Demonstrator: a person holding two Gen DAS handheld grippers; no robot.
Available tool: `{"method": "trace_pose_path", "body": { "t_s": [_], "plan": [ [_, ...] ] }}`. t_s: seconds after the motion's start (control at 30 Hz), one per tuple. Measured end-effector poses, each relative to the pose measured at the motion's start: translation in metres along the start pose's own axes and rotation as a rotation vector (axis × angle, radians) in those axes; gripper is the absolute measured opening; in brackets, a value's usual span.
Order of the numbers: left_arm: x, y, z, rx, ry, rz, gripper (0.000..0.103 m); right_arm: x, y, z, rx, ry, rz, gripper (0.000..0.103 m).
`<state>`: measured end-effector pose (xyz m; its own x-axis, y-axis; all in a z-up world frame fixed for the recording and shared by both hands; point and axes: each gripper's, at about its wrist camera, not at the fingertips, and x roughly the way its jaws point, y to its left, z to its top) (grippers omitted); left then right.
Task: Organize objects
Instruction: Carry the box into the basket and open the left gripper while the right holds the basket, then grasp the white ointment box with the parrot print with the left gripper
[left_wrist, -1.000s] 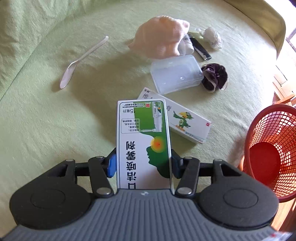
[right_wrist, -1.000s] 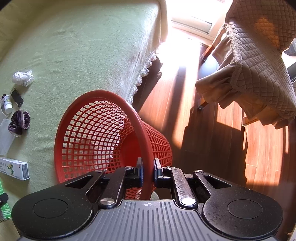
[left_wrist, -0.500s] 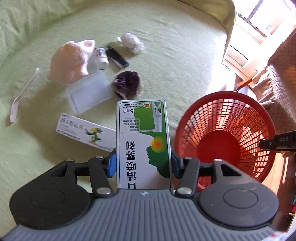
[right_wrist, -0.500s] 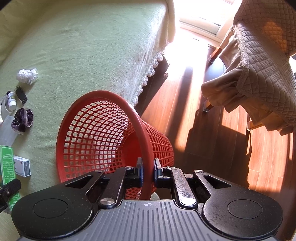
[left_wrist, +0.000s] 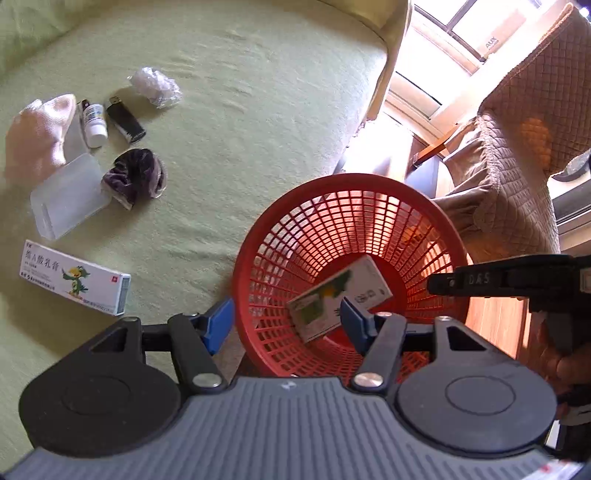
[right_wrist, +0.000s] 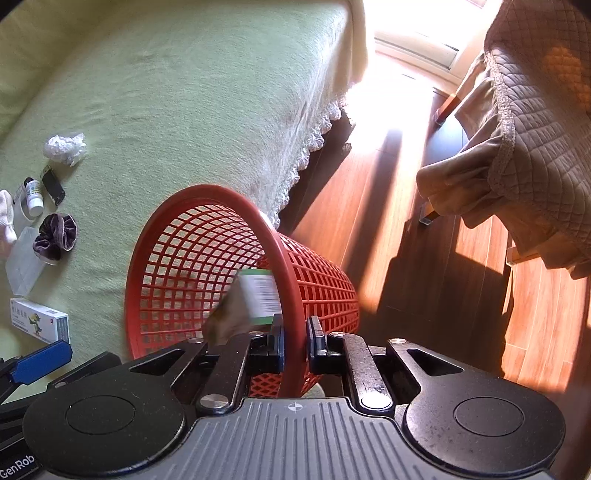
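Fingers spread; box inside red basket.

Two medicine boxes, one red basket, one scrunchie, one lighter.

"AUX" is printed on a cardboard box seen through the window in the left wrist view, and "DAS" is marked on the black arm of the right gripper in the same view. "GenRob" is lettered in white on a black part at the lower left corner of the right wrist view. Chinese characters are printed beside a green parrot on the white carton lying on the bedspread, but they are too small to be read.
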<state>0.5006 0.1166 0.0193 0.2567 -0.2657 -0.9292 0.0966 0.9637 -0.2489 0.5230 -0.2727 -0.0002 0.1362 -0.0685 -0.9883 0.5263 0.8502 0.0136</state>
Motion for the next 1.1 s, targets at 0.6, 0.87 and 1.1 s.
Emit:
{"method": "trace_pose_path", "body": {
  "t_s": [0.6,0.87,1.1],
  "plan": [
    [-0.037,0.102,-0.043,-0.285,-0.007,0.272,0.063,0.002,-0.004,0.008,-0.029,0.023,0.019,0.008],
    [-0.018,0.127,-0.027,-0.399,-0.025,0.255,0.065,0.002,-0.003,0.012,-0.003,0.027,0.001,0.008],
    [0.009,0.153,-0.006,-0.526,-0.035,0.241,0.065,0.003,-0.002,0.016,0.016,0.031,-0.012,0.008]
  ]
}}
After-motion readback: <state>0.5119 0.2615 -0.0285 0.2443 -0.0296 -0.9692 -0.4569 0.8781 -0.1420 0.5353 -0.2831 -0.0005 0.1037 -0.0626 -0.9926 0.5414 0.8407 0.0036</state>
